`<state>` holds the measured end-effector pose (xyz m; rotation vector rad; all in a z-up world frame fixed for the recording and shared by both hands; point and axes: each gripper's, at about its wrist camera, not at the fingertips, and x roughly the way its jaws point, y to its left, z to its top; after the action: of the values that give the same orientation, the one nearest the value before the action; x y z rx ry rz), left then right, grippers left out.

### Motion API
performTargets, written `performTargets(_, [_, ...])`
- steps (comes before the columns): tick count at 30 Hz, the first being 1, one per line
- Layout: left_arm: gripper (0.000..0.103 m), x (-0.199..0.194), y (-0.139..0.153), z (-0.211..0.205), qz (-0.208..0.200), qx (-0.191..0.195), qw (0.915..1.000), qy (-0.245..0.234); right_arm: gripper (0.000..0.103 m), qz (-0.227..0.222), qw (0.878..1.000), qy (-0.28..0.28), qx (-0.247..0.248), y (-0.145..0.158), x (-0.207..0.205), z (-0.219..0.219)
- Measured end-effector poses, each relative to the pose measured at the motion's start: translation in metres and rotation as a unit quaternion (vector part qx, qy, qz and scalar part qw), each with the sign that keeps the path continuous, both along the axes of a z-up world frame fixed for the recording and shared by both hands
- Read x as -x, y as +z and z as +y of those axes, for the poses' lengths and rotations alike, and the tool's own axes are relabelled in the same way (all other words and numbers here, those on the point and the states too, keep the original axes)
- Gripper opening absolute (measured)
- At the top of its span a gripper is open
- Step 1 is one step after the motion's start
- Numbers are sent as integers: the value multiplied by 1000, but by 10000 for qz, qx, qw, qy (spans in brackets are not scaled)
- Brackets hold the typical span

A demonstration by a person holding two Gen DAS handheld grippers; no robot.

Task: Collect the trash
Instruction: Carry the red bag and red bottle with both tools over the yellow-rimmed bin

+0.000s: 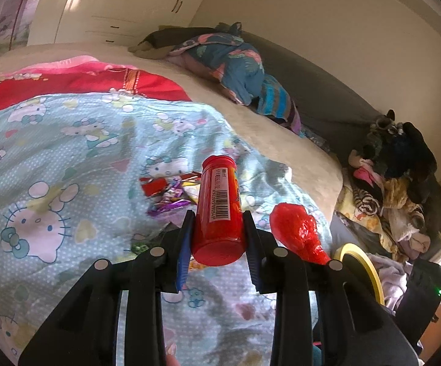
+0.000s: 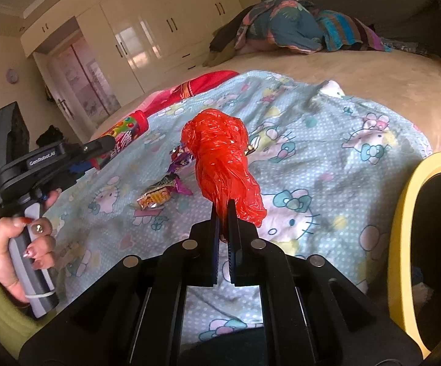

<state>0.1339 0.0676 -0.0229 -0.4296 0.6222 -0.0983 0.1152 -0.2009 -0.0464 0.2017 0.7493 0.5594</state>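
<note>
So I've got a red candy tube (image 1: 217, 210) clamped in my left gripper (image 1: 218, 241), both pads pressing on its sides, barcode label facing up and the cap end pointing away toward 12 o'clock, and it's up off the bed. In the right wrist view the same tube pokes out at about 10 o'clock, with colourful printing along it. My right gripper (image 2: 224, 213) is pinched tight on a crumpled red plastic bag (image 2: 220, 155), jaws practically touching with just a thin bit of the plastic between them, and the rest of the bag bulges up past the tips toward 12. In the left wrist view that bag sits just beside the tube at 3 o'clock. Loose candy wrappers (image 2: 164, 190) lie on the blanket under and between the two grippers, some purple foil, some red, one gold and orange, roughly at 10 to 11 o'clock from the bag. All of it is over a pale blue cartoon-cat blanket (image 2: 327, 158) spread on a beige bed (image 2: 373, 73). A yellow-rimmed bin (image 2: 403, 213) sits at the bed's edge at 3 o'clock, dark inside. The person's hand (image 2: 19, 253) wraps the left gripper's handle at 8 o'clock, green sleeve below. Folded clothes (image 2: 296, 27) sit far up the bed at 1 o'clock, with cream wardrobes (image 2: 159, 30) behind.
</note>
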Motion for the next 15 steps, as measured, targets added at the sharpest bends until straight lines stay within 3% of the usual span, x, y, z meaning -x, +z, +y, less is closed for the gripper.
performTargets(15, [30,9,13,-40,-135,-165,9987,-459,2,-82,9991,-383,-159,9,3,-35])
